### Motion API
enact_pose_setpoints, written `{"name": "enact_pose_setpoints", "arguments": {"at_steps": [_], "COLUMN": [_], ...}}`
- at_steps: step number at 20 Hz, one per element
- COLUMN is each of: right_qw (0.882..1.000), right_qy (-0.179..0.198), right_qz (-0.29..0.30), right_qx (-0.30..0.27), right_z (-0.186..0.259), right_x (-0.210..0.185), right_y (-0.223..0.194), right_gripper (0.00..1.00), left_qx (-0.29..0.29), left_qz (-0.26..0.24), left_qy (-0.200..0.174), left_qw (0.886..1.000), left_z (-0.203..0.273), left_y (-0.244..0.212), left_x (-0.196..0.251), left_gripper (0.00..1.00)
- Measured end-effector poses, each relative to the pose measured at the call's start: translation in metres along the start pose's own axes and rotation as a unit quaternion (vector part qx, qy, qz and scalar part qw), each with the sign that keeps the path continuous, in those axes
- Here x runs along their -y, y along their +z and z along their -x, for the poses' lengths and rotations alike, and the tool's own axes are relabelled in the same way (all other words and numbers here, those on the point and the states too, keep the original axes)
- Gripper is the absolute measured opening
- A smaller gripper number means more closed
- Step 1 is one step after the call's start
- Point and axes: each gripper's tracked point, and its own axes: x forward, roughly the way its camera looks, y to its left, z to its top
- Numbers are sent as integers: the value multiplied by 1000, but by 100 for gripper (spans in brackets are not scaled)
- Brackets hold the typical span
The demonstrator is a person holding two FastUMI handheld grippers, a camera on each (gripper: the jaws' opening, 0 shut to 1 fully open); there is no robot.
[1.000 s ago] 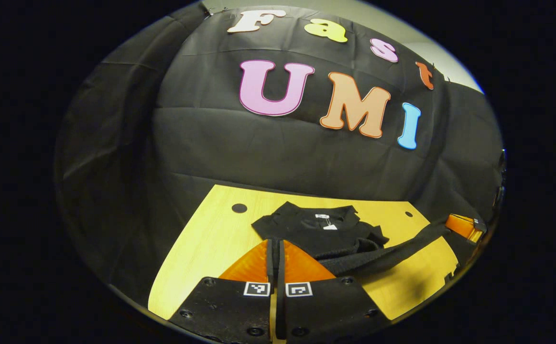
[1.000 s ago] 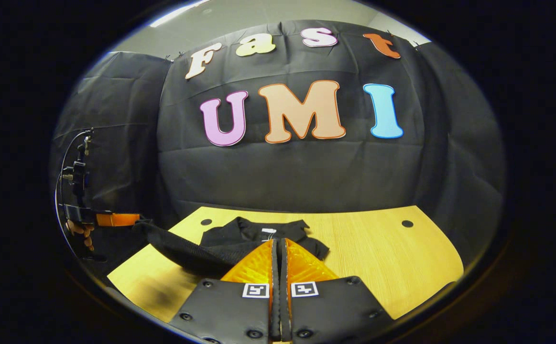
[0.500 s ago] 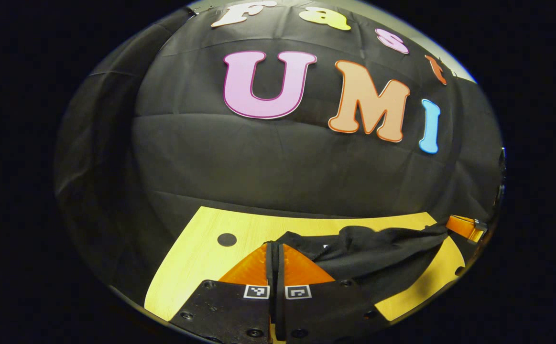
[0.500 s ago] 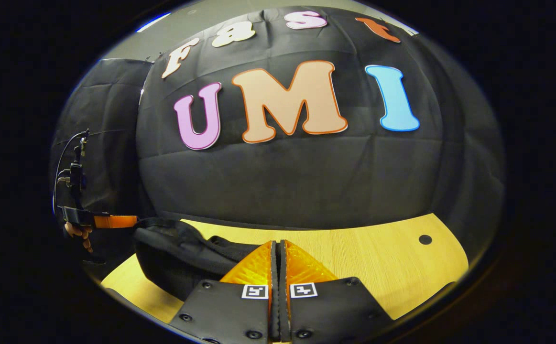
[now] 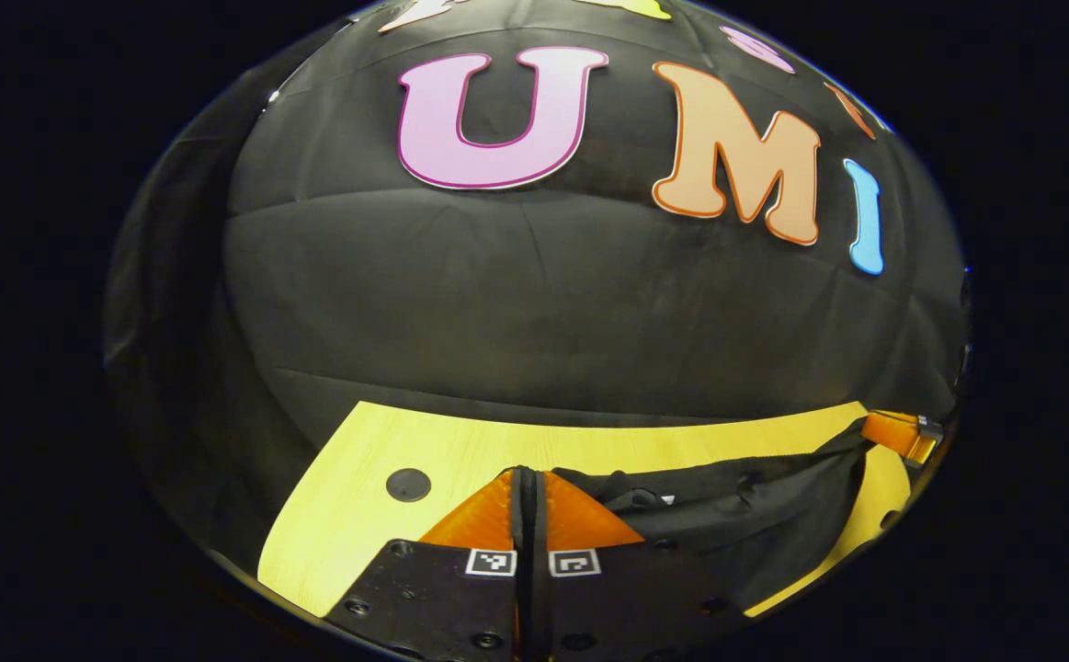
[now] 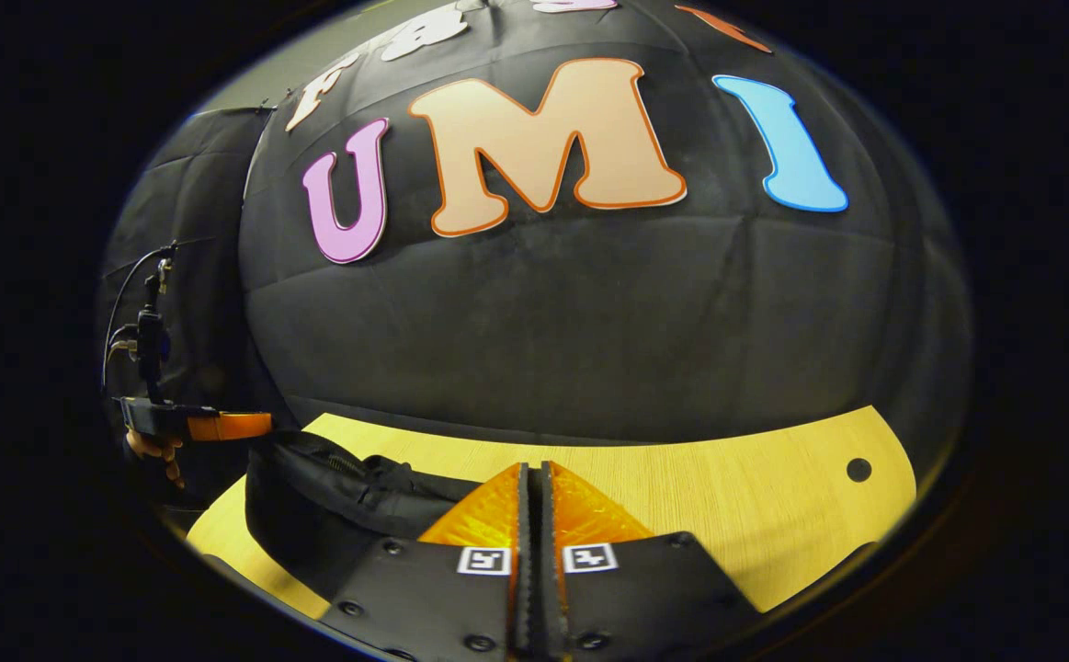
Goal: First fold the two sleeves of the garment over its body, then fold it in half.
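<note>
- Two grippers hold one black garment (image 5: 736,515) stretched between them above the yellow wooden table (image 5: 460,441).
- Left gripper (image 5: 527,483), in the left gripper view: its fingers are pressed together with no gap showing between them. The garment's edge runs in from the side right up to the fingers; the view does not let me tell for sure that cloth is pinched between them, though the fabric hangs taut from that spot.
- Right gripper (image 6: 534,478), in the right gripper view: its fingers are likewise pressed together, and the dark fabric (image 6: 332,496) reaches them from the side. Whether cloth sits between the tips is hidden by the fingers themselves.
- Across the garment in the left gripper view, the right gripper (image 5: 902,434) shows small at the far end of the cloth, with the fabric's top hem drawn up to its tip.
- Across the garment in the right gripper view, the left gripper (image 6: 221,426) shows at the cloth's other end, with a person's hand (image 6: 155,450) around its handle.
- Garment relative to the table: it hangs in a sagging band over the table's near part, its upper hem lifted, its lower part close to the wood.
- A dark round hole (image 5: 408,485) in the table lies just beside the left gripper's fingers.
</note>
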Motion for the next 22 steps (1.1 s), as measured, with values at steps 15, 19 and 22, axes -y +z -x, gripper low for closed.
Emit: {"name": "enact_pose_setpoints", "arguments": {"at_steps": [15, 19, 22], "right_qw": [994, 988, 982], "right_qy": [-54, -65, -80], "right_qz": [35, 39, 46], "right_qx": [91, 132, 166], "right_z": [79, 149, 206], "right_x": [6, -16, -35], "right_y": [33, 42, 41], "right_gripper": [98, 98, 95], "left_qx": [109, 168, 194], "left_qz": [-5, -17, -28], "left_qy": [55, 34, 26], "left_qw": [993, 985, 980], "left_z": [79, 151, 210], "left_y": [63, 78, 78], "left_x": [-21, -18, -25], "left_gripper": [92, 94, 90]}}
